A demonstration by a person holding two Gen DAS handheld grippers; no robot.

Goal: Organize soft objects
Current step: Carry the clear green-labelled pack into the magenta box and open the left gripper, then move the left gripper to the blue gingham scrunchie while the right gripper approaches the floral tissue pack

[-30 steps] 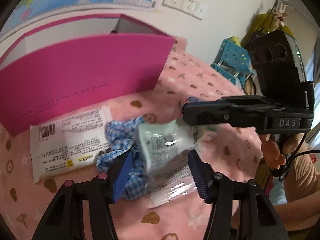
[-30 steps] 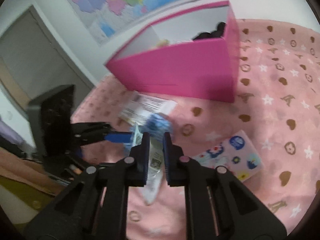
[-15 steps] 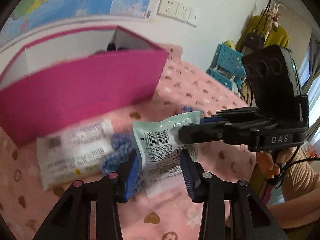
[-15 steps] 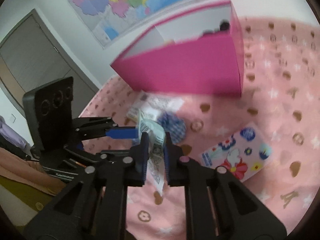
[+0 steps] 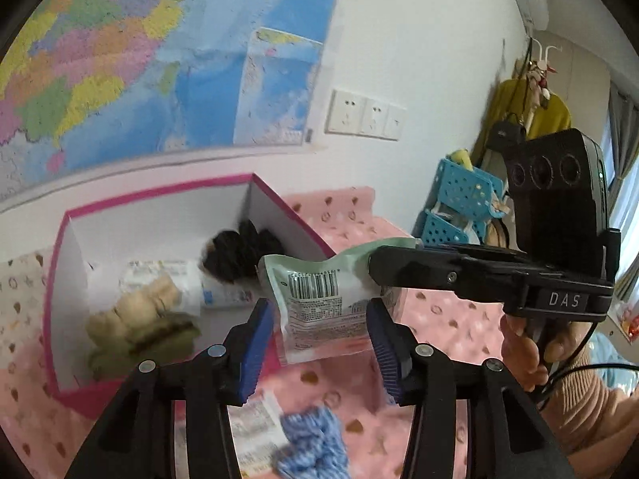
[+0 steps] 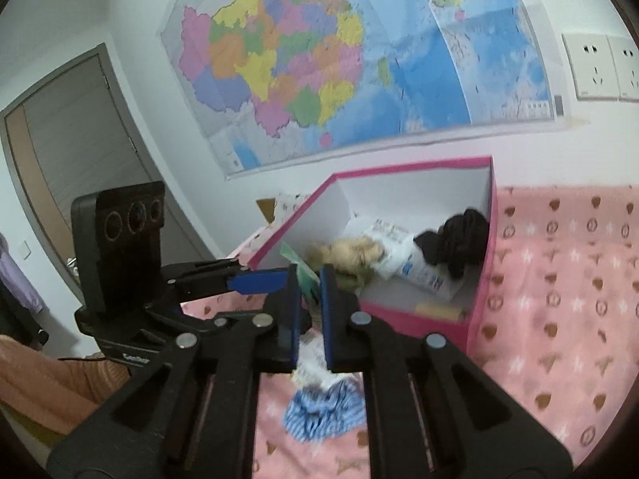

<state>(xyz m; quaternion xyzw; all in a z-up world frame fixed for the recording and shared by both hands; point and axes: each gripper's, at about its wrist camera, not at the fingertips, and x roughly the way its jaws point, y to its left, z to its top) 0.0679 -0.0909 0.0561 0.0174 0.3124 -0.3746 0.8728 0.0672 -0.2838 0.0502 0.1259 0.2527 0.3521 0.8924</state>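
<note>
A pale green plastic packet [image 5: 319,299], glossy and crinkled, with a black barcode and fine print on its white panel, is held in the air above the pink patterned bedspread [image 5: 439,311], just in front of the pink box [image 5: 279,199]. Its upper right corner is pinched flat between the closed pads of the right gripper [image 6: 309,303], which is seen reaching in level from the right in the left wrist view, gripped by a hand [image 5: 523,351] in a ribbed peach sleeve. The left gripper [image 5: 319,343] is set half open; its ribbed blue pads flank the packet's lower edges, and whether they press it cannot be told. The jaws have just been widening slightly. Inside the white-lined box lie a tan plush toy [image 5: 135,319], a black knitted bundle [image 5: 239,251] and a white pouch [image 6: 415,267]. A blue checked cloth [image 6: 323,411] is crumpled on the bedspread below.
</note>
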